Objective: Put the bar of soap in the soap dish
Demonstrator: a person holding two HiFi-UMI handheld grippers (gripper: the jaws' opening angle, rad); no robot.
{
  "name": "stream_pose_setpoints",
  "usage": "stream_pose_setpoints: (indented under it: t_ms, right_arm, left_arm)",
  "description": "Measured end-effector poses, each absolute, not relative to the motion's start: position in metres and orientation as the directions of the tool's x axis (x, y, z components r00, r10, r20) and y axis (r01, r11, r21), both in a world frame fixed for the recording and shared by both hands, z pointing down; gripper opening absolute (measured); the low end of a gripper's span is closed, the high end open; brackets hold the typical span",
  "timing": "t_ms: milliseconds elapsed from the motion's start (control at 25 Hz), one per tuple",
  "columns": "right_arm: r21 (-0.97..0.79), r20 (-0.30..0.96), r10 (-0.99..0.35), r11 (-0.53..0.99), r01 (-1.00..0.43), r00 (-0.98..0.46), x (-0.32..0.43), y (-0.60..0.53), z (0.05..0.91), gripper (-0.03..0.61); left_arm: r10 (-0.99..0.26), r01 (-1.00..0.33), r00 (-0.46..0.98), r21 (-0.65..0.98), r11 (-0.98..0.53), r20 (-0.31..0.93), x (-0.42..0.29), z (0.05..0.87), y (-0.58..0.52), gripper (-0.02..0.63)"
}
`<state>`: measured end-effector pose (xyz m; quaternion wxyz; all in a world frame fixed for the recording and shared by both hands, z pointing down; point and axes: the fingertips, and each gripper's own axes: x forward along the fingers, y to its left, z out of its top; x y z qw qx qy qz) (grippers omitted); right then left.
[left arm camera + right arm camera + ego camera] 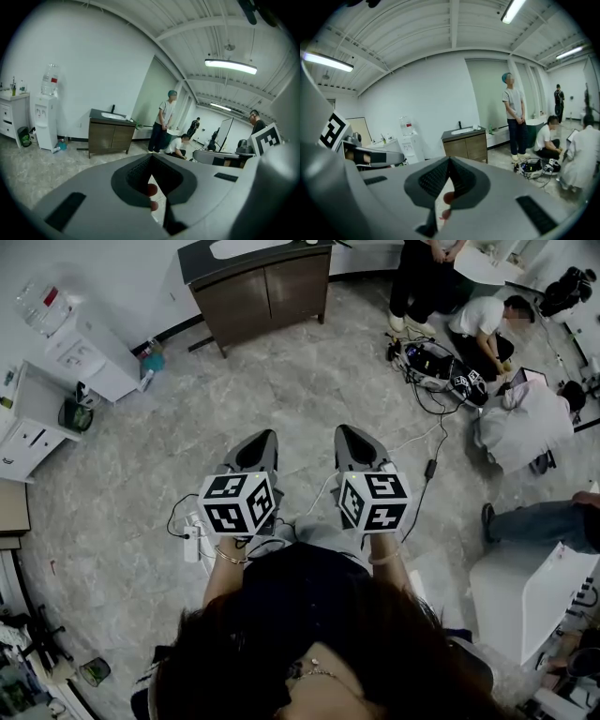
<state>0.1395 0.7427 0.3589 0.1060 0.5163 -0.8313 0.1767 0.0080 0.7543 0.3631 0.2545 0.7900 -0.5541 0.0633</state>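
A: First, how are the jaws of the left gripper [151, 158] set?
B: They are closed tip to tip, and nothing is held between them. The right gripper [450, 161] is closed likewise and is empty.
A: How are the two carried?
B: Side by side, pointed forward and slightly down over the grey floor [309, 390].
A: Where are the bar of soap and the soap dish located?
B: Neither can be made out in any view. A dark sink cabinet [262, 282] is seen against the wall, well ahead. A water dispenser [84, 352] is placed to its left, and cables [436, 367] lie to its right.
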Motion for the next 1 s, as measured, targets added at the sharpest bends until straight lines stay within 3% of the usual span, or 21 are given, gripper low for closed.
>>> stream_pose_setpoints:
  t_ms: [560, 1000]
  right_arm:
    - [-0.188, 0.337, -0.82, 0.422, -0.887, -0.462, 0.153, 0.669, 0.364, 0.015]
    - [-0.204, 0.342, -0.821, 0.41, -0.889, -0.457, 0.124, 0.532, 0.368, 0.015]
  left_arm:
    - [-0.863, -0.918, 0.335, 0.338, -0.208, 0.378, 0.014, 0.367, 0.69, -0.003]
    - [-0.849, -0.91, 0.372, 0.33, -0.253, 0.375, -0.006, 0.372, 0.541, -0.003]
